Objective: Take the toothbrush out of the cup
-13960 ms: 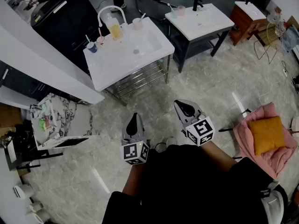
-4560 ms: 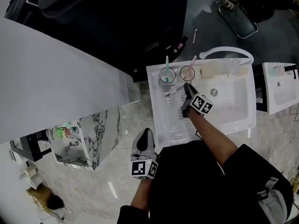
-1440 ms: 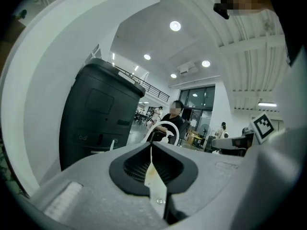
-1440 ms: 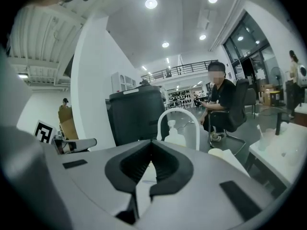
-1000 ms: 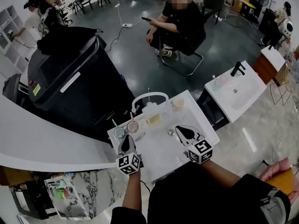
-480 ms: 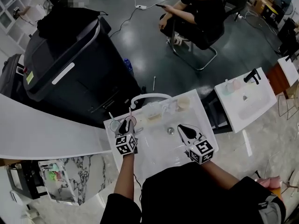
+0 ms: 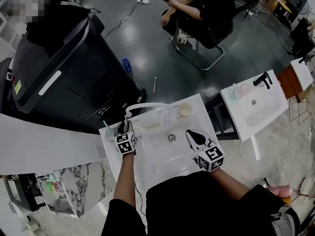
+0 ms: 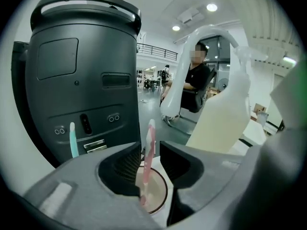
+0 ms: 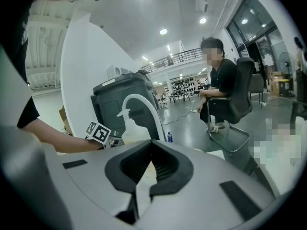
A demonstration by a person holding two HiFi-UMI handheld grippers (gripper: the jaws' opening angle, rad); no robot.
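A pink toothbrush (image 8: 150, 147) stands upright in a pinkish cup (image 8: 156, 195) at the back left corner of the white sink (image 7: 184, 168). My left gripper (image 8: 149, 150) is open and straddles the brush handle closely, one jaw on each side with a small gap. In the head view the left gripper (image 7: 122, 129) covers that cup. A teal toothbrush (image 8: 73, 140) stands in a second cup (image 7: 108, 134) just to the left. My right gripper (image 7: 195, 137) hovers over the basin's right side, shut and with nothing in it; its jaws meet in the right gripper view (image 9: 151, 145).
A curved white faucet (image 7: 142, 106) and a soap bottle (image 8: 218, 123) stand behind the basin, and a cup (image 7: 185, 109) at its back right. A big black bin (image 7: 64, 77) stands behind the sink. A person sits on a chair (image 7: 206, 14). A second sink (image 7: 253, 102) is at right.
My left gripper has moved forward from the sink's front to the cups, and the pink toothbrush now stands between its jaws. The right gripper has stayed over the basin.
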